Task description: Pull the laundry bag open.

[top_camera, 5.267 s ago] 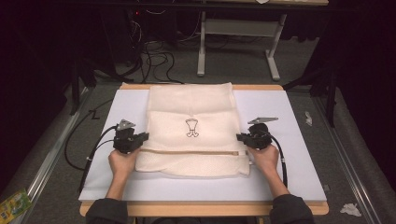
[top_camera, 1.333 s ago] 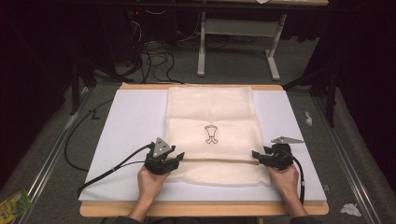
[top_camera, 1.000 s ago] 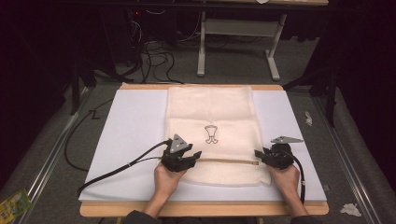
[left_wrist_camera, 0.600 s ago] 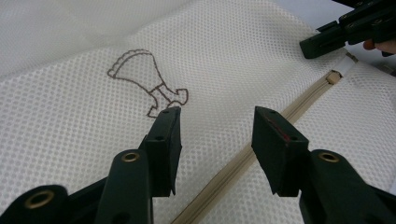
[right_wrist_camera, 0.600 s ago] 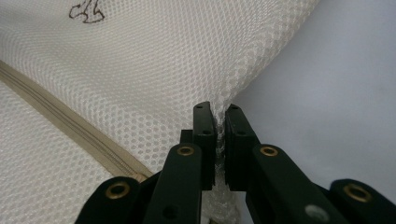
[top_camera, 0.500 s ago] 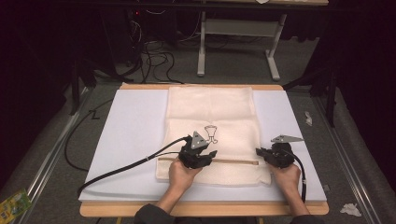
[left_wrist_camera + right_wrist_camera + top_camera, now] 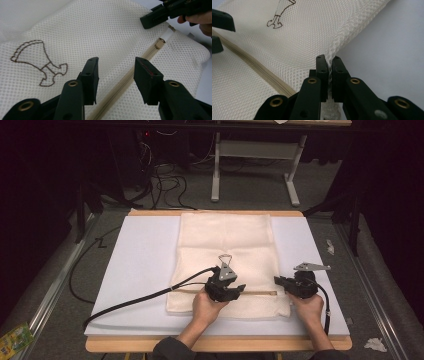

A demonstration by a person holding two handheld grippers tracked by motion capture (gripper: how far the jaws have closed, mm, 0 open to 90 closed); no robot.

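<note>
A cream mesh bag lies flat on the white mat, with a brown stitched emblem and a beige zipper running across its near part. My left gripper hovers low over the zipper, open, its jaws either side of the zipper line with only mesh below. The zipper's pull sits near the bag's right end. My right gripper is shut on the bag's right edge, and the mesh bunches up between its pads. From above it points left at the bag's right side.
The mat lies on a wooden board. A black cable trails left from my left gripper over the mat. Beyond the table are metal table legs and cables on the floor. Crumpled paper lies at the right.
My left gripper has travelled right along the zipper, from the bag's left part to its middle, toward the right gripper. The right hand has stayed at the bag's right edge.
</note>
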